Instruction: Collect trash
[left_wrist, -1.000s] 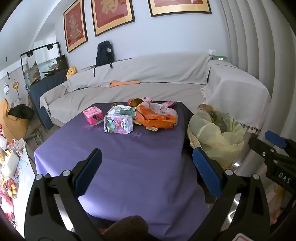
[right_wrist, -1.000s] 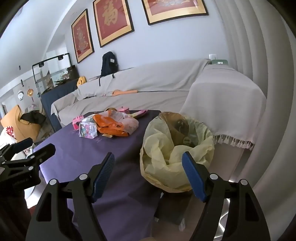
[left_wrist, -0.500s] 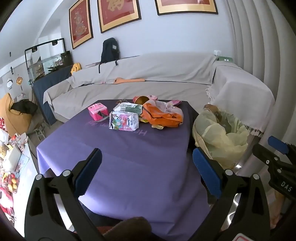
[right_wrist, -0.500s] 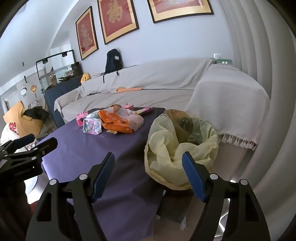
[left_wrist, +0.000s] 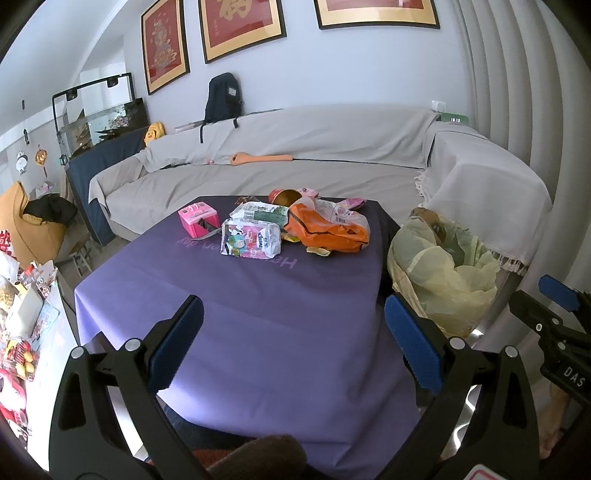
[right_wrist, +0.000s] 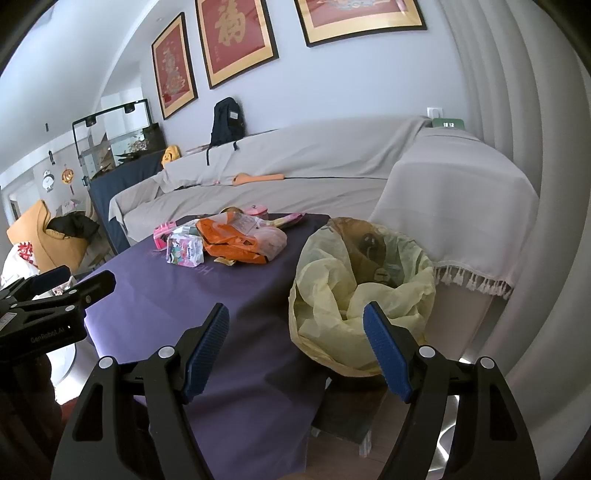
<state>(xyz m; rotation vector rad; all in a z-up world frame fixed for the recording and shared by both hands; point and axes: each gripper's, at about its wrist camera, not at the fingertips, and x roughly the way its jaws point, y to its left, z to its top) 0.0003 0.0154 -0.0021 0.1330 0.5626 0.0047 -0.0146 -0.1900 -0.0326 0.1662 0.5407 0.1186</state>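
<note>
Across the middle of the left wrist view, a purple-covered table (left_wrist: 258, 321) is seen, with the trash gathered in a loose heap toward its far edge, just above the frame's centre. A white printed packet (left_wrist: 250, 242) lies nearest, a pink box (left_wrist: 197, 219) is just to its left, an orange bag (left_wrist: 327, 230) is at its right, and a round tin (left_wrist: 284, 195) is tipped behind them. At the right of the frame, beside the table's edge, a bin lined with a yellow bag (left_wrist: 443, 269) stands open; some items appear to lie in it already.

The left gripper (left_wrist: 291, 339) is held at the bottom of the frame with its jaws spread wide and nothing between them. The right gripper (right_wrist: 297, 345) is likewise held wide and empty, low in its own view, with the bin just beyond it.

The step in hand is judged to be the approach: no piece has been grasped. For the next move, a reach across the table to the heap is called for, the jaws being closed on one piece, probably the packet, which would then be carried right to the bin.
</note>
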